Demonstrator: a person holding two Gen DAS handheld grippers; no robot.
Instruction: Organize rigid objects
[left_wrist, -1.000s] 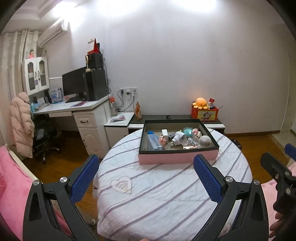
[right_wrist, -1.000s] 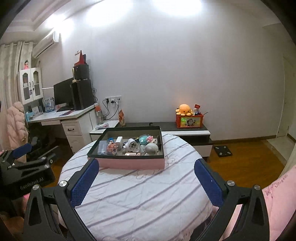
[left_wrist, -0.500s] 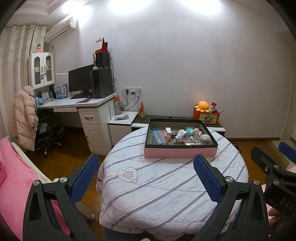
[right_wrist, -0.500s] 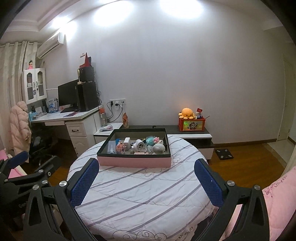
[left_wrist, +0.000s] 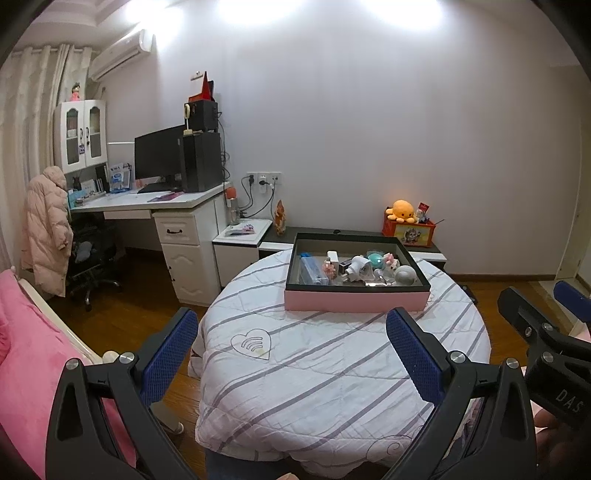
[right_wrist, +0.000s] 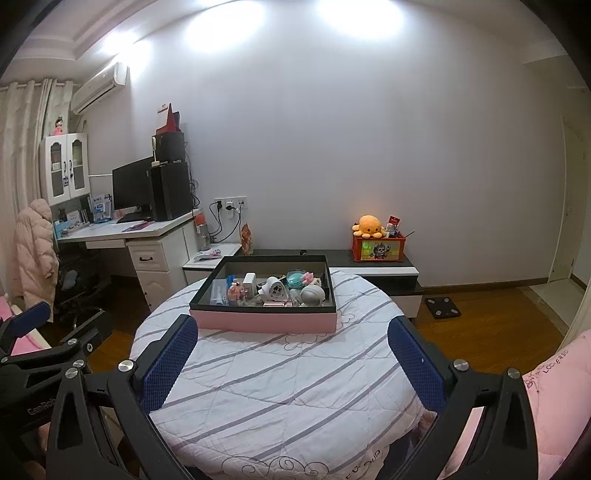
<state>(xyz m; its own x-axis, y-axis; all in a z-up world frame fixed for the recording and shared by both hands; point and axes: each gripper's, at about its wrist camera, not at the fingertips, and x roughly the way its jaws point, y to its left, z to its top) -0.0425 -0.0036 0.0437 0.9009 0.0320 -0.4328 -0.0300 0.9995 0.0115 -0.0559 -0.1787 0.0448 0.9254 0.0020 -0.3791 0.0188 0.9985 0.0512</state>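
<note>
On the far side of the round table (left_wrist: 332, 369), well beyond my fingertips, sits the pink-sided tray (left_wrist: 356, 301) heaped with small rigid objects (right_wrist: 275, 290). I hold my left gripper (left_wrist: 291, 354) and right gripper (right_wrist: 291, 354) spread wide and empty above the near edge of the striped cloth, the tray centred between each pair of blue pads (right_wrist: 168, 363).

A quilted cloth cover (left_wrist: 332, 369) drapes the table. The floor (right_wrist: 480, 325) is glossy wood. Gripper pads (right_wrist: 166, 362) look rough, knurled.

Cluttered pink-sided tray (left_wrist: 354, 301) on table (left_wrist: 332, 369)
</note>
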